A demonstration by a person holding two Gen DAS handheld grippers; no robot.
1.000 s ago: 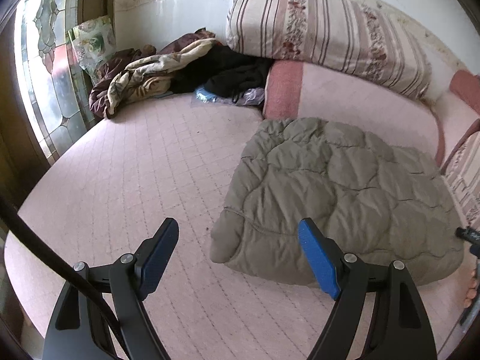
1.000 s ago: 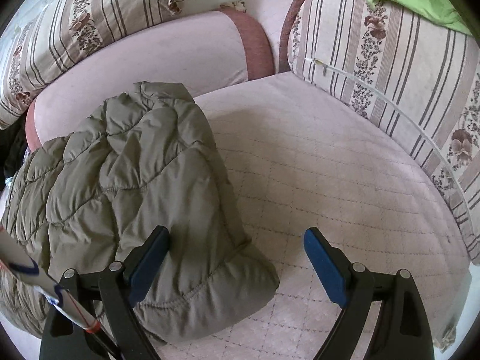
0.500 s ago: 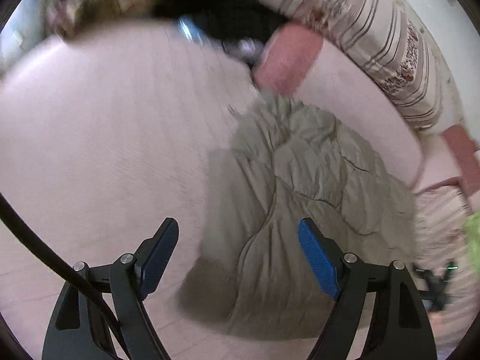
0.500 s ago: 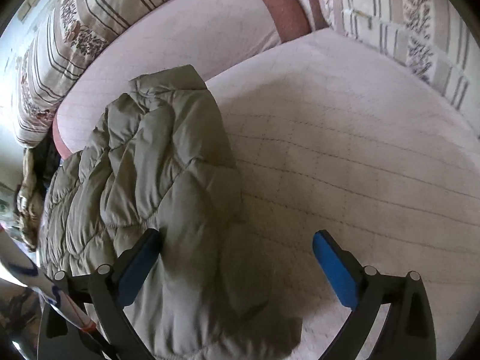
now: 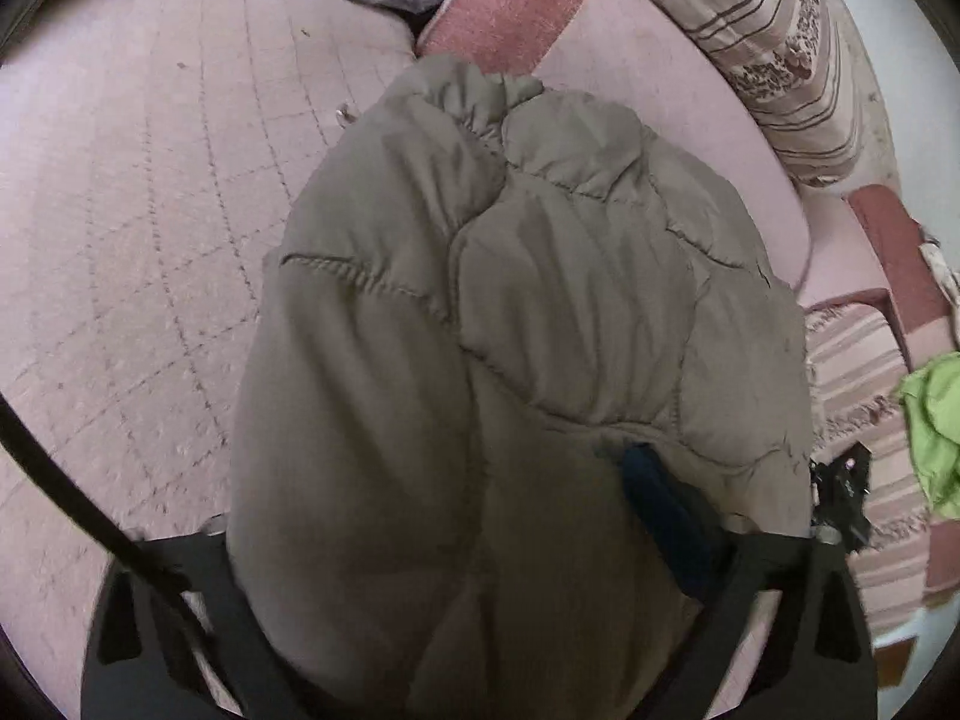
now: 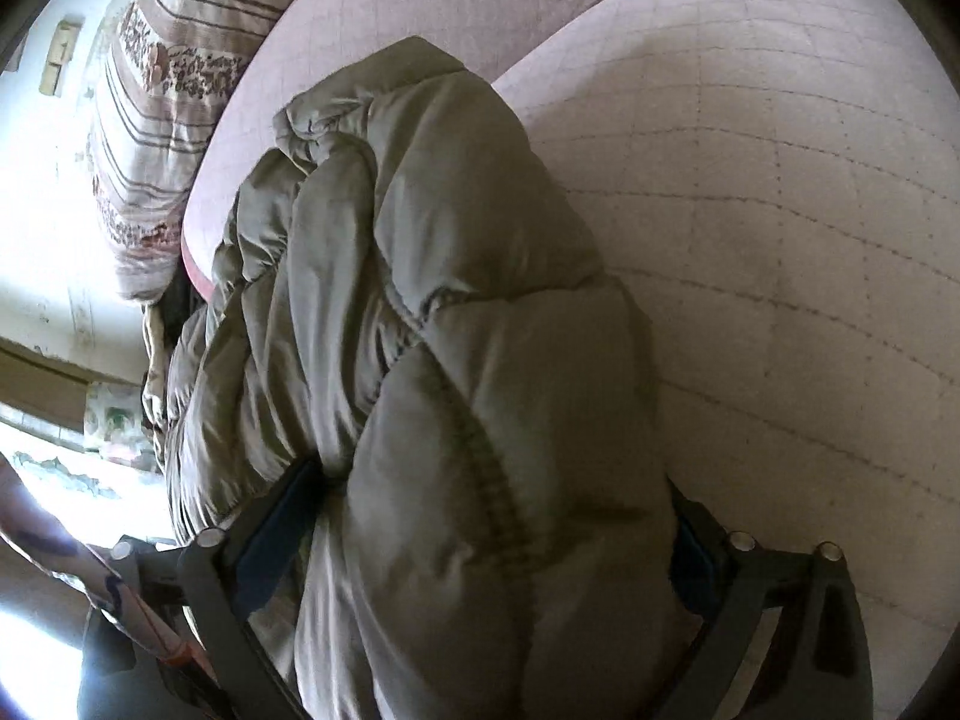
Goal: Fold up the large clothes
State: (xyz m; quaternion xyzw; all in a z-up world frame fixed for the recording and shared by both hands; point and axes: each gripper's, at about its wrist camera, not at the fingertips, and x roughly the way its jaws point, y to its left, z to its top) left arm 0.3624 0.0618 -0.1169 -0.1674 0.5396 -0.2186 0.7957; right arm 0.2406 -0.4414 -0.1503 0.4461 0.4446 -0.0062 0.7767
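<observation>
The left gripper (image 5: 474, 540) has its jaws spread wide around one end of the olive quilted jacket (image 5: 528, 312), whose padding bulges between them and hides the left finger; no firm pinch is visible. The jacket lies folded on the pink quilted bed (image 5: 138, 192), its far edge against a pink bolster (image 5: 648, 60). The right gripper (image 6: 486, 540) likewise straddles the jacket's (image 6: 420, 300) other end, jaws spread with fabric filling the gap. A green cloth (image 5: 933, 426) lies at the far right.
</observation>
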